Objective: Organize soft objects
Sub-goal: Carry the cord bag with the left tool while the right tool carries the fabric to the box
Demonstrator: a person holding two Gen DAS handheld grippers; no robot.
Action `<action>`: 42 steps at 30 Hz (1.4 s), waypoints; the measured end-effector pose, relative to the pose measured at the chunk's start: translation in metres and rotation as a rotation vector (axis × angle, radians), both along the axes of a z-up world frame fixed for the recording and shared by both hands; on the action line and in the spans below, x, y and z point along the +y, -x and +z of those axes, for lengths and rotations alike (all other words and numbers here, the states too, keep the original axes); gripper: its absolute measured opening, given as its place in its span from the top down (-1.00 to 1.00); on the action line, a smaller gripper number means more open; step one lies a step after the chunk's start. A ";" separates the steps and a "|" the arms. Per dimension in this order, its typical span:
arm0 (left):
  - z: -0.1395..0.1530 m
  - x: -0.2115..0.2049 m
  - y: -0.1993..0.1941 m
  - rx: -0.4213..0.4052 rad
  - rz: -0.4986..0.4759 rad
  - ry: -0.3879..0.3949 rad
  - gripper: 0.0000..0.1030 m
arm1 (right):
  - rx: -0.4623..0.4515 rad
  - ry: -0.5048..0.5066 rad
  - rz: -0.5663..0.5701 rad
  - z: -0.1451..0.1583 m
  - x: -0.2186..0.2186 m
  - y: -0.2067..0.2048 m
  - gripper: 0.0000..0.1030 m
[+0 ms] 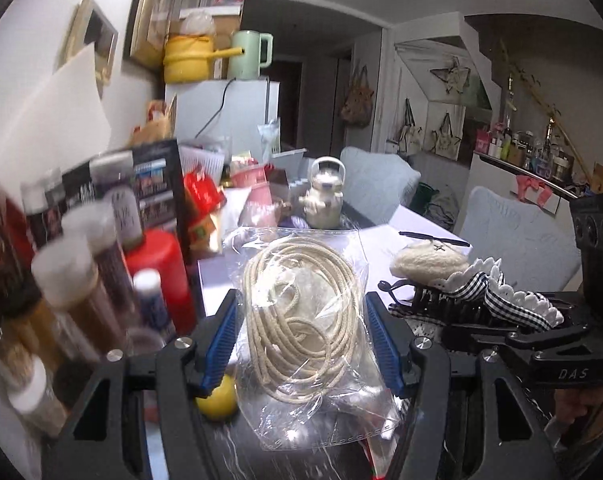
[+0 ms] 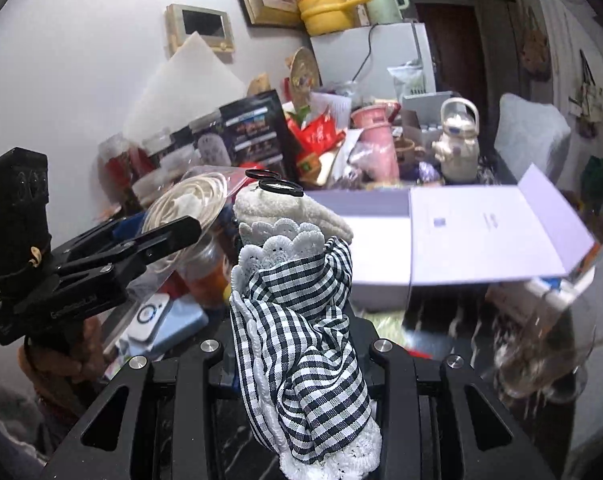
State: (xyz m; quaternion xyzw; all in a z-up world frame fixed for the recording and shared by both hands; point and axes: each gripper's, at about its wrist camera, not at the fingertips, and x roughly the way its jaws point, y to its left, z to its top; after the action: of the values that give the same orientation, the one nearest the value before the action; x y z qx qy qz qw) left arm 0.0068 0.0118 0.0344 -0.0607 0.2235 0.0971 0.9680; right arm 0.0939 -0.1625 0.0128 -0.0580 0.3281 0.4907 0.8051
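In the left wrist view my left gripper (image 1: 303, 326) is shut on a clear plastic bag of coiled cream rope (image 1: 301, 320), its blue pads pressing both sides of the bag. To its right my right gripper (image 1: 433, 300) carries a black-and-white checked cloth with white lace trim (image 1: 497, 298) and a cream knitted piece (image 1: 429, 262). In the right wrist view my right gripper (image 2: 295, 276) is shut on the checked cloth (image 2: 301, 344), with the cream knitted piece (image 2: 293, 210) at its far end. My left gripper (image 2: 169, 236) and the rope bag (image 2: 193, 196) show at the left.
An open pale lilac box (image 2: 481, 232) lies on the dark table ahead of the right gripper. Jars and bottles (image 1: 81, 280) crowd the left side. A white teapot (image 1: 325, 196), a pink jug (image 2: 375, 140), a yellow ball (image 1: 217, 400) and a phone (image 2: 149, 316) lie around. A glass (image 2: 541, 352) stands at right.
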 end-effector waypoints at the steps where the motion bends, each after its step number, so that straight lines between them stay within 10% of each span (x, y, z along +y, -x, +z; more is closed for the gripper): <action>1: 0.003 0.001 -0.004 -0.005 -0.001 -0.005 -0.17 | -0.010 0.001 0.000 0.003 0.002 -0.003 0.31; 18: 0.018 0.031 -0.091 -0.043 -0.006 -0.020 -0.17 | -0.080 0.019 -0.018 0.035 0.046 -0.080 0.31; 42: -0.028 0.111 -0.183 0.050 0.155 0.038 -0.17 | -0.018 0.099 -0.040 -0.013 0.135 -0.173 0.31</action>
State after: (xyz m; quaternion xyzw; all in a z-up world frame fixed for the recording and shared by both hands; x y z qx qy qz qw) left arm 0.1898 0.1224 0.0066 -0.0938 0.2442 0.1689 0.9503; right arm 0.2666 -0.0270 -0.0005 -0.0956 0.3458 0.4570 0.8139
